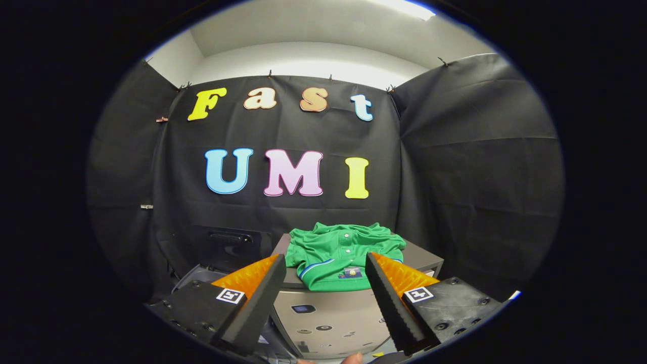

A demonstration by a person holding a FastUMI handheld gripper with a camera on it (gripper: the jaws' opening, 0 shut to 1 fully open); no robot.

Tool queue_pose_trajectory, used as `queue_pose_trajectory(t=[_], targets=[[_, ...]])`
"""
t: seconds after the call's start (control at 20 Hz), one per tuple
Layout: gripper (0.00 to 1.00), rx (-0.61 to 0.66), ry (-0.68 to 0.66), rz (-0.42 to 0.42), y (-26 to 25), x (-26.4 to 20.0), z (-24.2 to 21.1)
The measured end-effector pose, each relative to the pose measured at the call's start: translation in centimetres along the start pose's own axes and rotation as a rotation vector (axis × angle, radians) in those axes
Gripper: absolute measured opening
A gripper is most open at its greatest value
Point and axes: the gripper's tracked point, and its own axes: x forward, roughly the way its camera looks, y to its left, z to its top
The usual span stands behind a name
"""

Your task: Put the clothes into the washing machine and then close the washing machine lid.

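Observation:
A folded green polo shirt (pixel 343 247) with white buttons lies on top of a grey box-like unit (pixel 328 313), just ahead of my fingers and seen through the gap between them. My gripper (pixel 324 260) is open, its two fingers spread wide on either side of the shirt's front edge, with nothing between them. To the left, behind the left finger, a dark upright panel with a handle (pixel 230 237) stands over a pale grey rim (pixel 194 275); this may be the washing machine with its lid raised, though I cannot tell for certain.
Black cloth walls close the booth behind and on both sides. The grey unit's front face carries a small dark window (pixel 303 308) and round marks. A person's fingertip (pixel 352 358) shows below the fingers.

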Motion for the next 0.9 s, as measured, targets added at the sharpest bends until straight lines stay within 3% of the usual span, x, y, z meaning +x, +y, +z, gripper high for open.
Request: queue_pose_trajectory(t=[0.5,0.9], targets=[[0.99,-0.019,-0.001,0.017,0.7,0.0,-0.1],[0.99,-0.004,0.012,0.024,0.4,3.5,1.4]])
